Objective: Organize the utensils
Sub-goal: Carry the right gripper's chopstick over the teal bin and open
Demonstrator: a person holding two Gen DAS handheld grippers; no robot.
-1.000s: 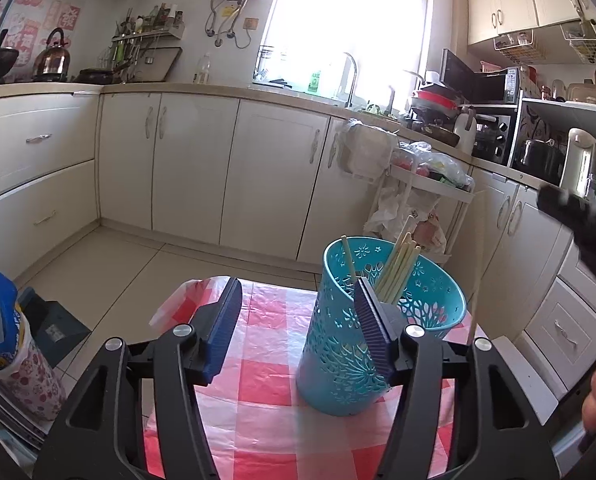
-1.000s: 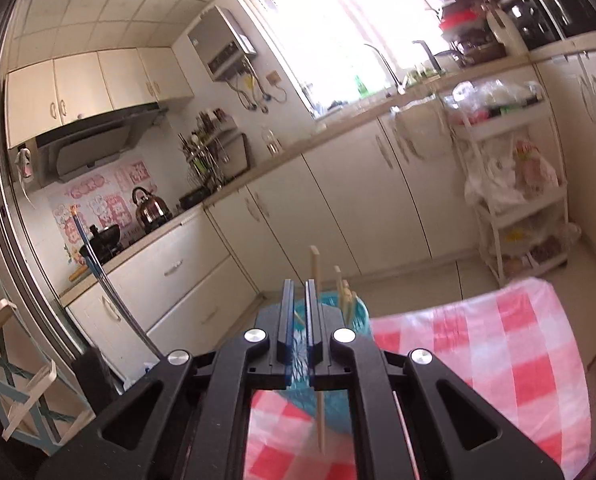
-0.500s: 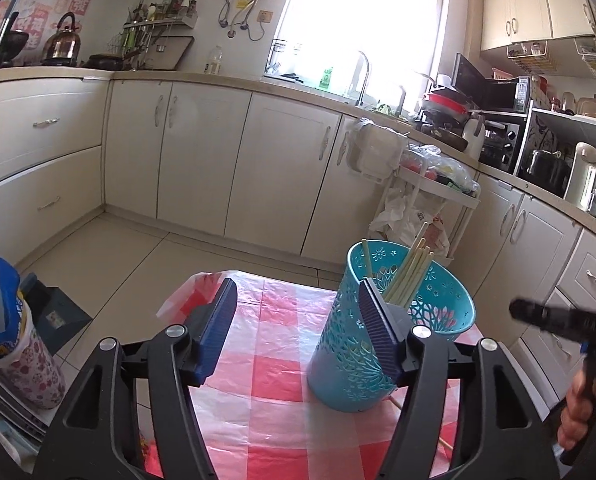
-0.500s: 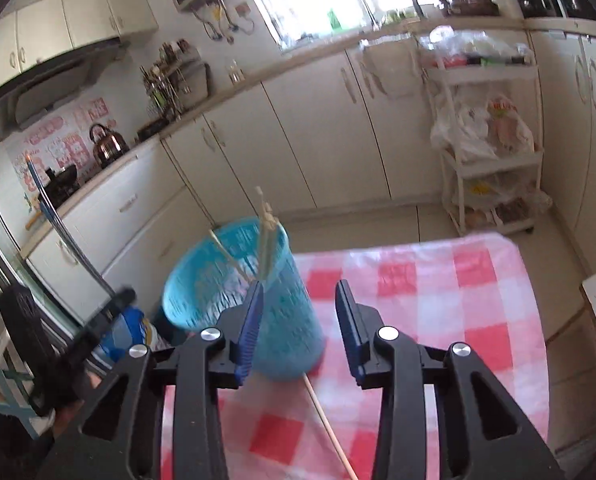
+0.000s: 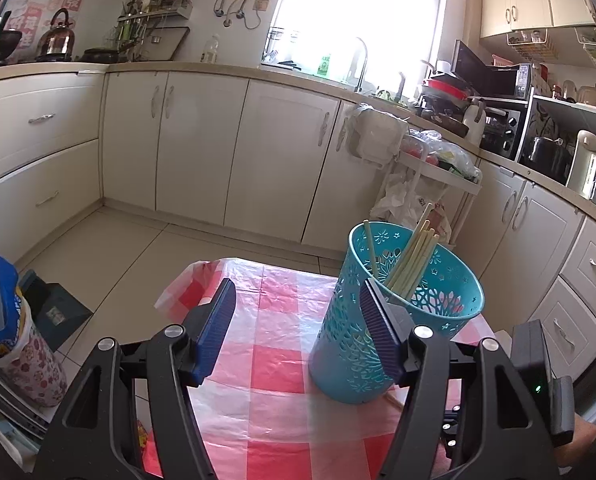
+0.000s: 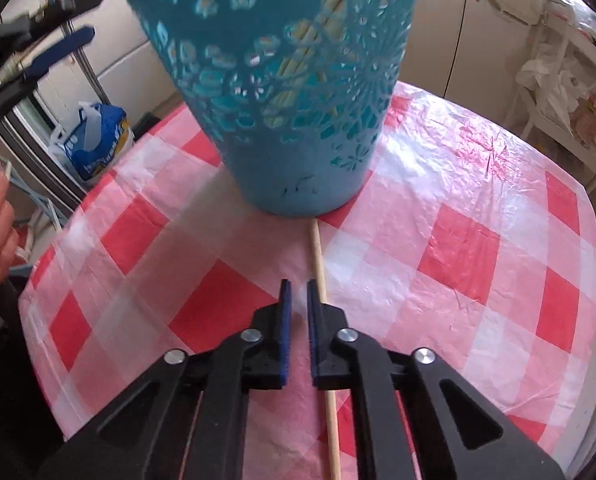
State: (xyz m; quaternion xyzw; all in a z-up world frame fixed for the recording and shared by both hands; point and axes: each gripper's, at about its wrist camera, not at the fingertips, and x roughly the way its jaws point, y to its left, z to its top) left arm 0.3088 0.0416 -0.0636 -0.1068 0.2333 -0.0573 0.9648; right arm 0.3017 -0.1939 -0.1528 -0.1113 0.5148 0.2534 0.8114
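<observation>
Right wrist: one chopstick [image 6: 318, 264] lies beside narrow, empty jaws; left jaws wide; one basket [image 5: 378, 340].

Black left gripper [image 5: 294, 328] and right gripper [image 6: 297, 300], blue-padded jaws, silver screws

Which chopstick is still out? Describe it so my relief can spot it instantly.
On the red-and-white checked tablecloth, find the teal cut-out basket. One pale wooden chopstick lies flat from its base toward the right gripper. Unlike the chopsticks standing inside, it lies alone on the cloth.
</observation>
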